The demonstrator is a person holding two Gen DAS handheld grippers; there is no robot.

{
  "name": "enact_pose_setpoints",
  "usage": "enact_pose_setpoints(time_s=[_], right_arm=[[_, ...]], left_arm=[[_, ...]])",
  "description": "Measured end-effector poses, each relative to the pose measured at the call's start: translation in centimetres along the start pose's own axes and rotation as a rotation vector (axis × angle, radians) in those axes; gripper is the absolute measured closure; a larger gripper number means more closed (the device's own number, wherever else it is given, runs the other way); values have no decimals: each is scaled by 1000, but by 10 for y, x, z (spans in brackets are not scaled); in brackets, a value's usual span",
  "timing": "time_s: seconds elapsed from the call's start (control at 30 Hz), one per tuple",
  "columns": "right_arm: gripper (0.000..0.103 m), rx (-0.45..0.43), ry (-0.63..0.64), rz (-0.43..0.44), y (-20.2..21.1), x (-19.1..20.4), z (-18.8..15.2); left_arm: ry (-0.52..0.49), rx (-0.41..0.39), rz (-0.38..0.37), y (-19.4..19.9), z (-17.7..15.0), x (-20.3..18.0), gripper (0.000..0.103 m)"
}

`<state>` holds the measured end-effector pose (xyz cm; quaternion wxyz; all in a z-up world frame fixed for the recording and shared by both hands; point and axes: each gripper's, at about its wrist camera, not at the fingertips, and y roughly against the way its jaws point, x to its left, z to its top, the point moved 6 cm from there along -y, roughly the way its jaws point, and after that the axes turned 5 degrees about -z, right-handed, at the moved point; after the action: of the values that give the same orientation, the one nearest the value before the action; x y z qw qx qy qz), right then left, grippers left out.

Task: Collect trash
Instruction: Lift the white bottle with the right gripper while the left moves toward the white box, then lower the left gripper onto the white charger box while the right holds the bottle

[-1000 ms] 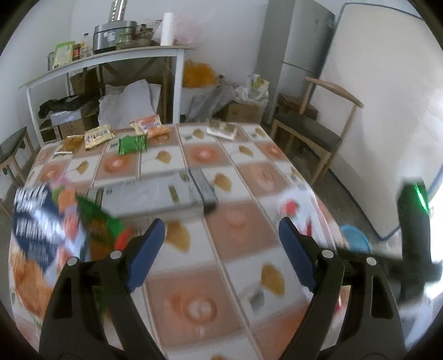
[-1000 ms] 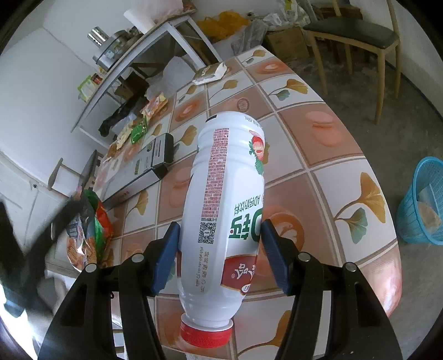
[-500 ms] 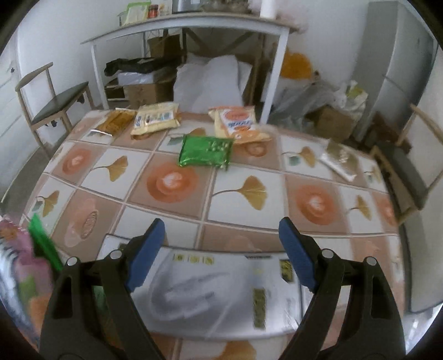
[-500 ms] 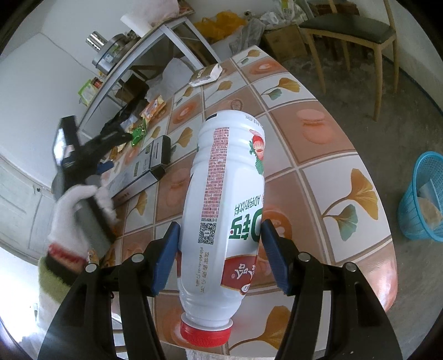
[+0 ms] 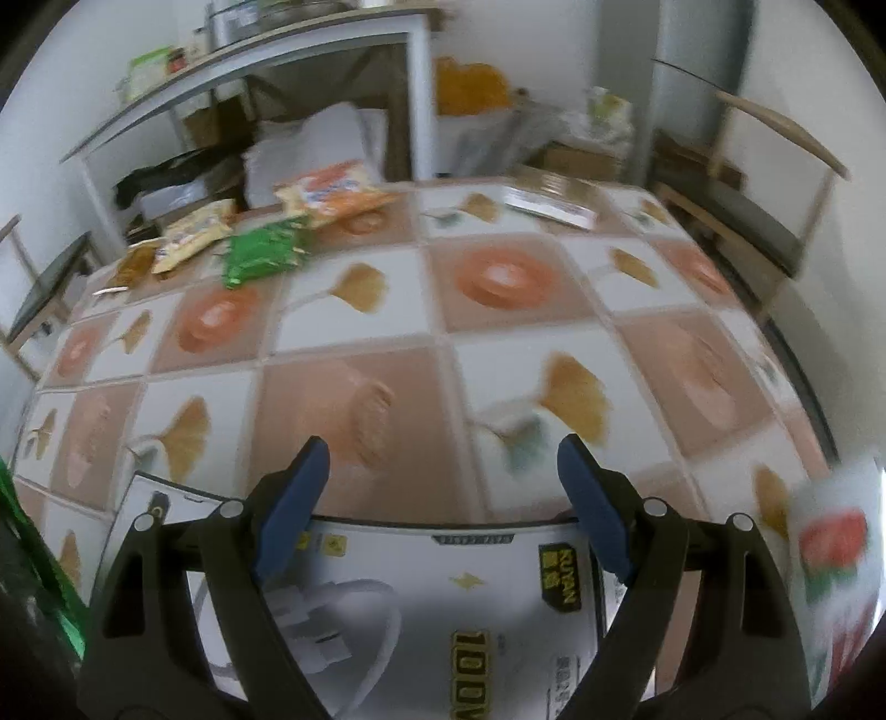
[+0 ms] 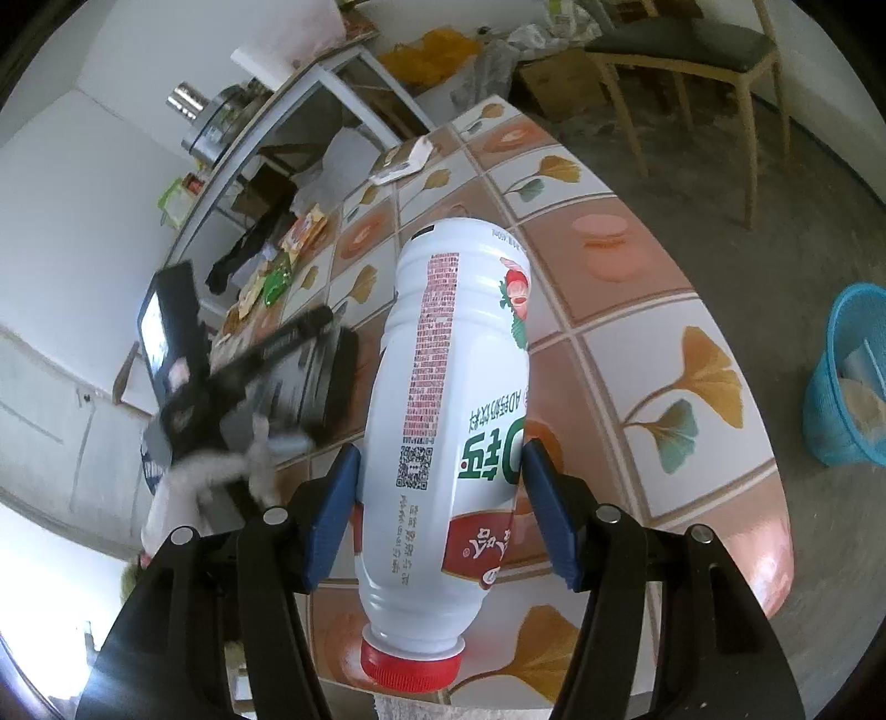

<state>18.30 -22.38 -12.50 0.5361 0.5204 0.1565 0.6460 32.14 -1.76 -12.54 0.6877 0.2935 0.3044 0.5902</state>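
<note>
Bottle [image 6: 448, 421], cap toward the camera, clamped in right gripper [image 6: 443, 515] above the table [image 6: 637, 310]. Left gripper [image 5: 443, 498] gapes empty over the box [image 5: 421, 598]; straddle its edges squarely.

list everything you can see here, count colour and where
bottle: 1, white with red cap, clamped in right claw, cap toward camera
flat box: 1, white and grey, on table under left claw
snack packets: about five, orange, yellow, green, far table edge
table: 1, orange and white tile pattern
basket: 1, blue, on floor right of table
chair: 1, wood, dark seat, beyond table
shelf: 1, white, against wall
left claw: open, blue pads
right claw: shut on bottle
</note>
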Motion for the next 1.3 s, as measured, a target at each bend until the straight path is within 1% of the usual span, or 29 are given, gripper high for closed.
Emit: enact_pose_setpoints(time_s=[0.2,0.23,0.4,0.63,0.77,0.9,0.97,1.03,1.17,1.23,1.3], right_arm=[[44,-18,-37,-10,7,-11,-1],[44,-20,-39,-12,8,-12,-1],[44,-27,-52,-11,11,-18,0],[44,-30,-55,-7,10,-18,1],[44,-30,-56,-5,10,-18,1],[44,-32,-57,-3,10,-19,2],[44,-33,-58,-3,11,-20,2],[44,-33,-56,-4,11,-20,3],[44,-33,-51,-7,11,-19,3],[44,-33,-51,-8,11,-19,3],[44,-32,-51,-10,11,-19,2]], left_arm=[[-65,14,-128,24,-33,-34,23],[-79,19,-162,31,-41,-42,23],[-140,40,-259,55,-69,-65,23],[-148,82,-371,90,-105,-69,23],[-196,96,-385,112,-131,-67,23],[-226,90,-391,133,-154,-60,23],[-248,85,-378,142,-164,-55,23],[-246,74,-374,151,-172,-49,23],[-231,20,-374,161,-178,-38,23],[-234,-1,-360,159,-176,-37,23],[-244,-8,-326,155,-173,-35,23]])
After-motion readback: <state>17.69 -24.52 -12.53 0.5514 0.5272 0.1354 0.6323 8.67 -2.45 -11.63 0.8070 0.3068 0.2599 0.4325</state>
